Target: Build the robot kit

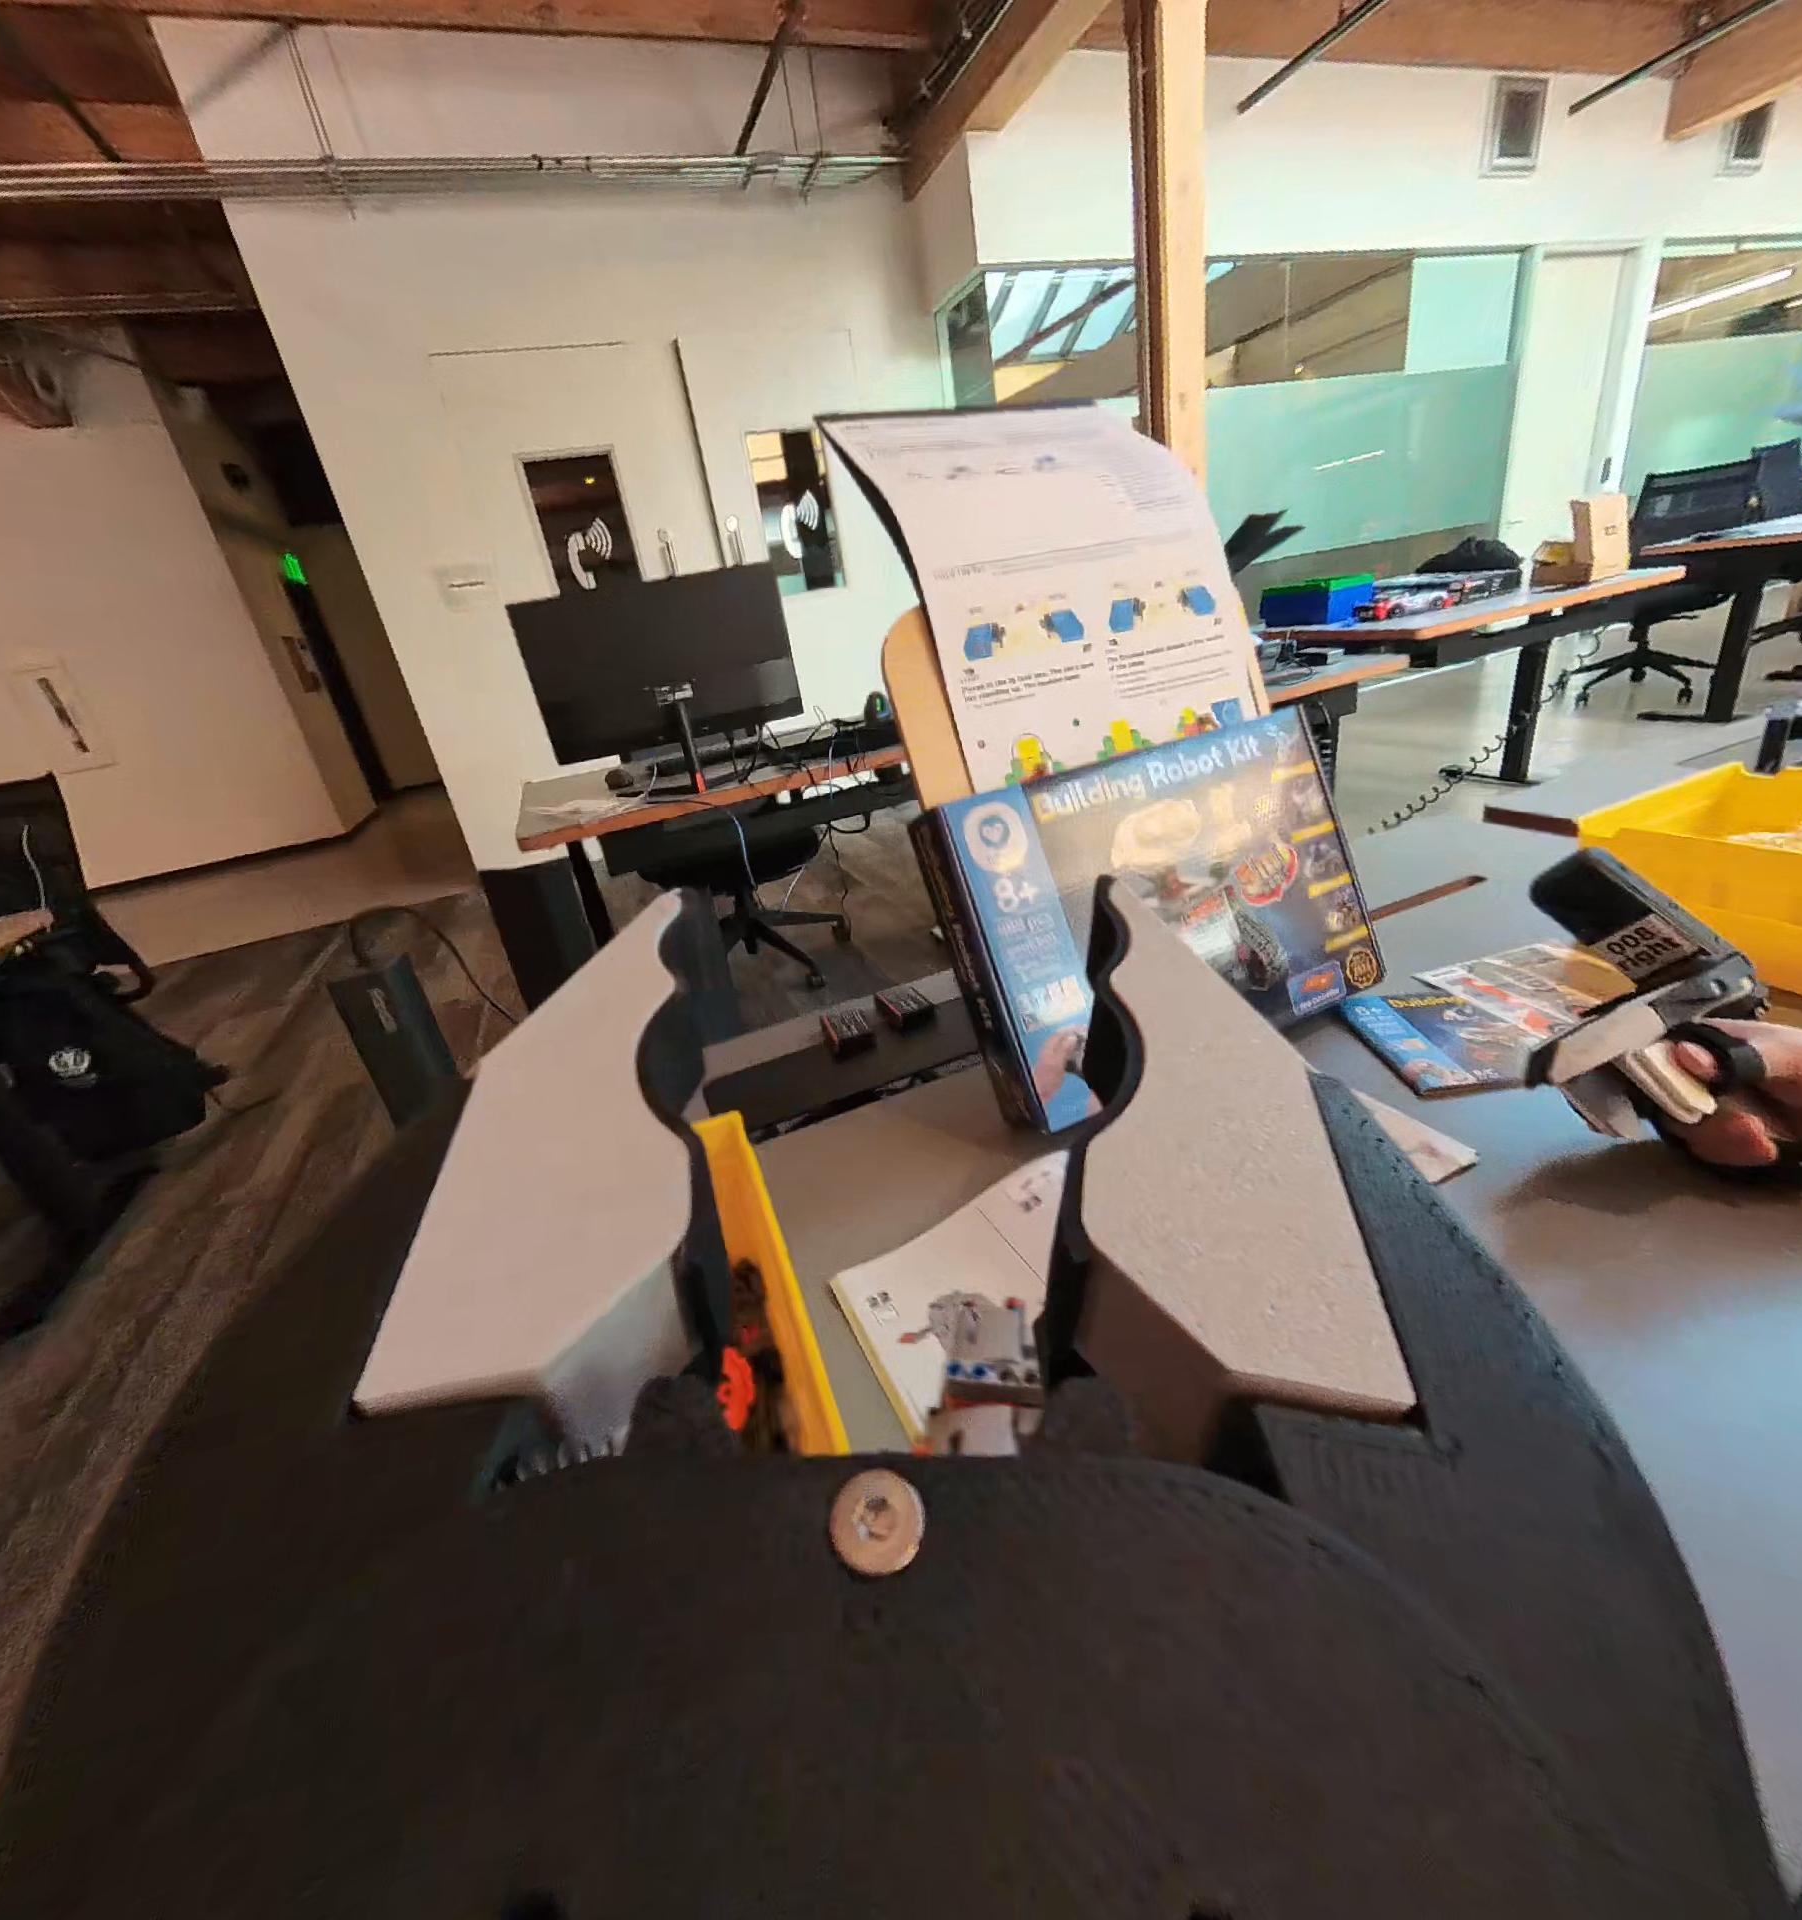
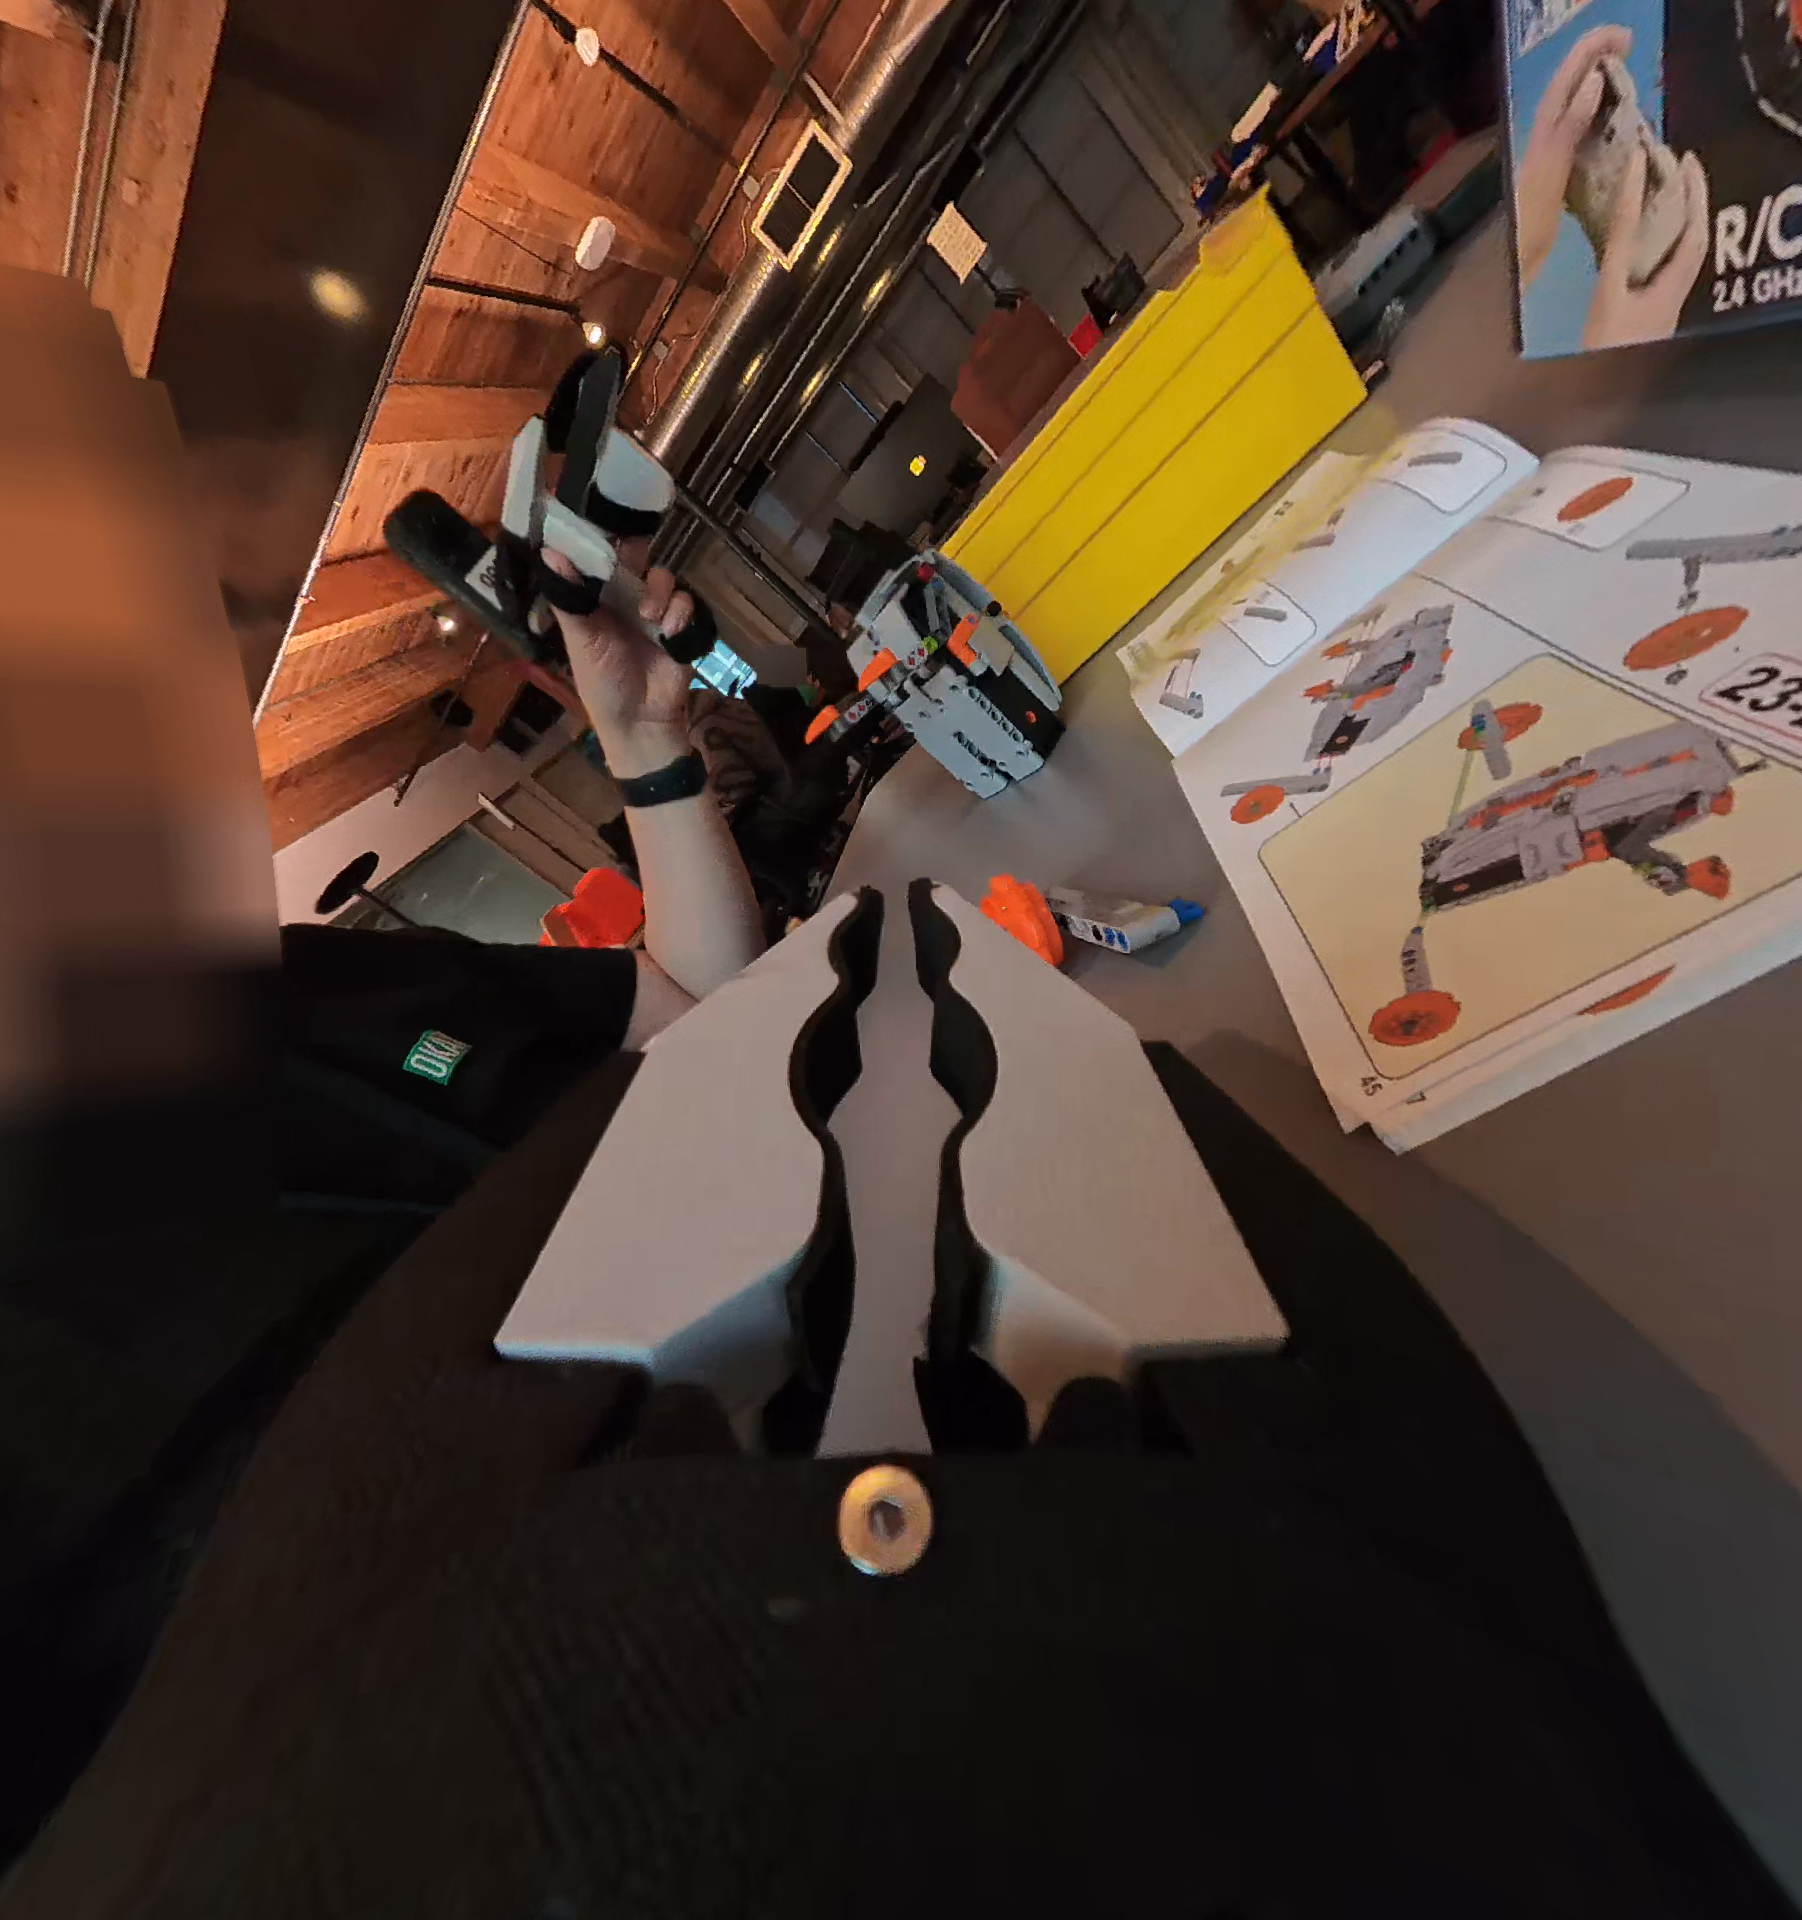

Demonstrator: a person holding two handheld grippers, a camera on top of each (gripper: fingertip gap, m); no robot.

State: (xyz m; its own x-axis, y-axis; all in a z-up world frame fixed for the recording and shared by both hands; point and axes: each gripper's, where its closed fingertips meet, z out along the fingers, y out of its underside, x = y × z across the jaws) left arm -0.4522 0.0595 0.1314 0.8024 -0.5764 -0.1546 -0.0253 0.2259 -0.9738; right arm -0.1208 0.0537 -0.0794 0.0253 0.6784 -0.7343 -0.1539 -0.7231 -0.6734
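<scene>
My left gripper (image 1: 889,914) is open and empty, raised above the grey table (image 1: 1655,1351). Below it lie a yellow bin (image 1: 772,1288) with small parts, an instruction booklet (image 1: 907,1299) and a grey brick model (image 1: 985,1351). My right gripper (image 2: 895,899) is shut on nothing, low over the table (image 2: 1499,1351). Just past its tips lie an orange gear piece (image 2: 1027,914) and a small white and blue piece (image 2: 1125,920). The brick model (image 2: 964,675) stands farther off against the yellow bin (image 2: 1157,436). The right gripper also shows in the left wrist view (image 1: 1577,1070), held by a hand.
A blue kit box (image 1: 1157,914) stands upright mid-table, with a printed sheet (image 1: 1063,582) on a stand behind it. A second yellow bin (image 1: 1749,862) sits at the right. The open booklet (image 2: 1551,779) lies right of my right gripper. A person's raised arm (image 2: 668,831) is at its left. The grippers' ends are close to 40 cm from one another. Measured from the fingertips, the orange gear piece (image 2: 1027,914) is 10 cm or so from the right gripper and 35 cm from the left.
</scene>
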